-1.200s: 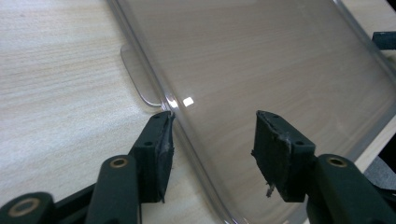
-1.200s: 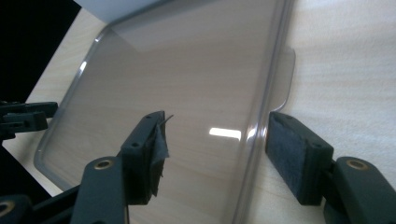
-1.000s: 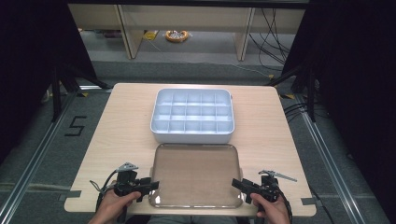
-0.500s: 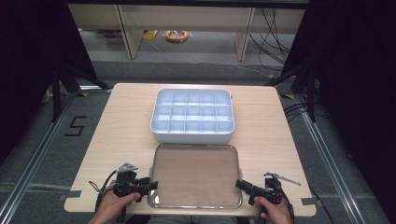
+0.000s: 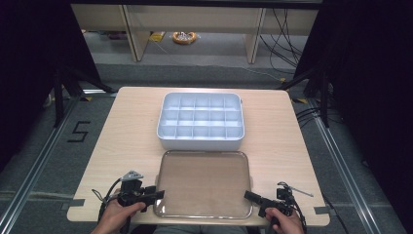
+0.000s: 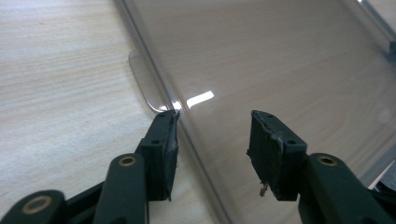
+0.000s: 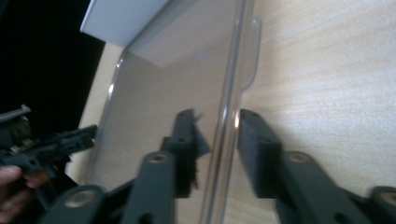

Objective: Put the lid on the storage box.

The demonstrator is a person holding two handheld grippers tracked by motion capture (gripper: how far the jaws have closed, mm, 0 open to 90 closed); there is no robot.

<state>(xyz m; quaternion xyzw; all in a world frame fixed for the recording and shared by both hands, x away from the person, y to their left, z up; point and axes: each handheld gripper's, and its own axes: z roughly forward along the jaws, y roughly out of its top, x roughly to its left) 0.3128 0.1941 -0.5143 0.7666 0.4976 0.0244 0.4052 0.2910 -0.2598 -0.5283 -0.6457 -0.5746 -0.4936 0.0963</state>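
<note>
Clear lid flat on bench, both tongs at its side rims.
High view: lid (image 5: 203, 183) lies just before the white tray (image 5: 200, 122). Left gripper view: left tongs (image 6: 212, 133) spread, straddling the rim. Right gripper view: right tongs (image 7: 215, 140) just closed, pinching the rim. Likely light, thin, slippery, flexing; hold by the rims.

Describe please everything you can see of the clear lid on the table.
The lid is a clear, slightly smoky plastic rectangle with rounded corners, a raised rim and a small tab on each short side. It lies flat on the wooden table, just in front of the white compartment box. The right gripper is shut on its right rim. The left gripper straddles its left rim with jaws apart, one pad at the rim.
</note>
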